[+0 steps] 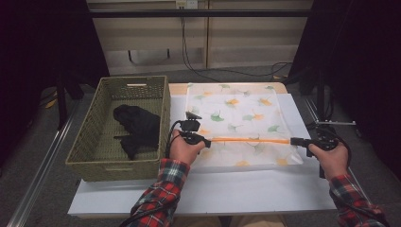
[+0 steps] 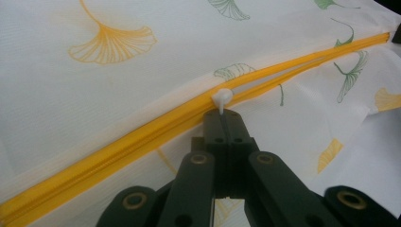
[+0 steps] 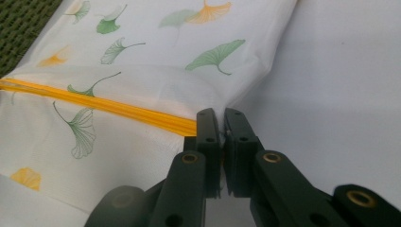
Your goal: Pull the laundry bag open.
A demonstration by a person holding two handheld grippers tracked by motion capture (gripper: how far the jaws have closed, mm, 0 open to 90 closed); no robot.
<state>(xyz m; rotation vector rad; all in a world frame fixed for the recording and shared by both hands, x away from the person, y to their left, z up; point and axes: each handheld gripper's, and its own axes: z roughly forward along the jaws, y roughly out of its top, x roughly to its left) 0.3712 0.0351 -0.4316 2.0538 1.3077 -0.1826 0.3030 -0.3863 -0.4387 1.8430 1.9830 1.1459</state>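
A white fabric bag (image 1: 236,120) printed with green and orange ginkgo leaves lies flat on the table, an orange zipper (image 1: 250,140) running across it near its front edge. My left gripper (image 1: 206,141) sits at the zipper's left end, shut on the white zipper pull (image 2: 222,98). Ahead of the pull the zipper (image 2: 302,64) is parted; behind it the teeth are joined. My right gripper (image 1: 294,141) is shut on the bag's edge (image 3: 218,126) at the zipper's right end (image 3: 179,124).
A green woven basket (image 1: 90,137) stands left of the bag with a black garment (image 1: 137,127) inside. The white table surface (image 1: 246,189) extends in front of the bag. Cables run over the floor behind the table.
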